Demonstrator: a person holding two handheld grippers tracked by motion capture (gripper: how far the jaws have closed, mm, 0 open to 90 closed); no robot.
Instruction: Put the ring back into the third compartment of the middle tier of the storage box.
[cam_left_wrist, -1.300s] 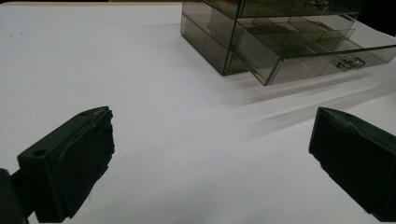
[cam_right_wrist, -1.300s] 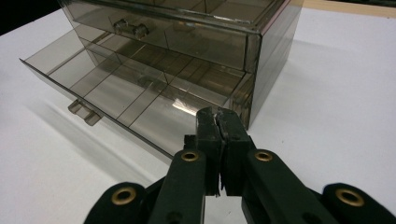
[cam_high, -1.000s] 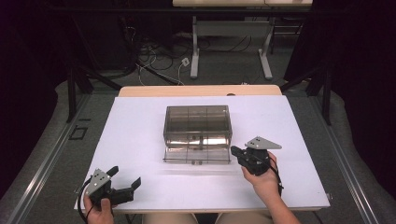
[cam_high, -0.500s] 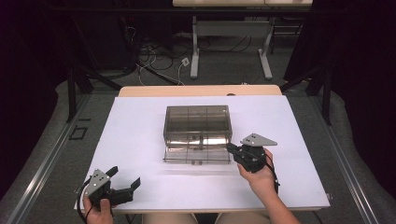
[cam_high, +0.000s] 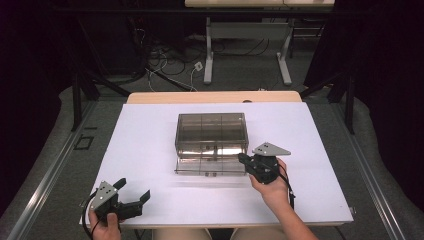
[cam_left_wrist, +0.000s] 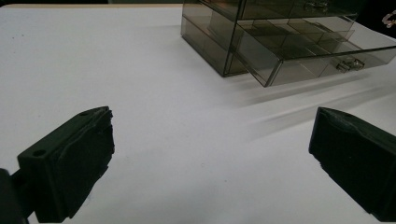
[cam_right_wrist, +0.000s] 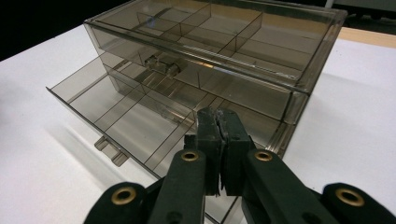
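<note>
The left gripper (cam_high: 134, 197), lower left of the high view, rests with jaws spread wide and empty. At frame centre stands the smoked-plastic drawer box (cam_high: 211, 132): rigid, light, slippery and probably brittle, its long axis running left-right; the lower drawer (cam_high: 210, 166) projects toward the bottom edge and is best gripped at its small front handle (cam_right_wrist: 111, 150). The right gripper (cam_right_wrist: 218, 122), jaws pressed together on nothing, appears to touch the drawer's right end.

My right gripper (cam_high: 246, 161) is matte black with a grey three-cornered plate on top, brass-ringed pivot holes in its linkage arms and a black cable trailing off; my left gripper (cam_high: 134, 196) matches it, its blocky jaws scuffed, forearms bare of sleeves
</note>
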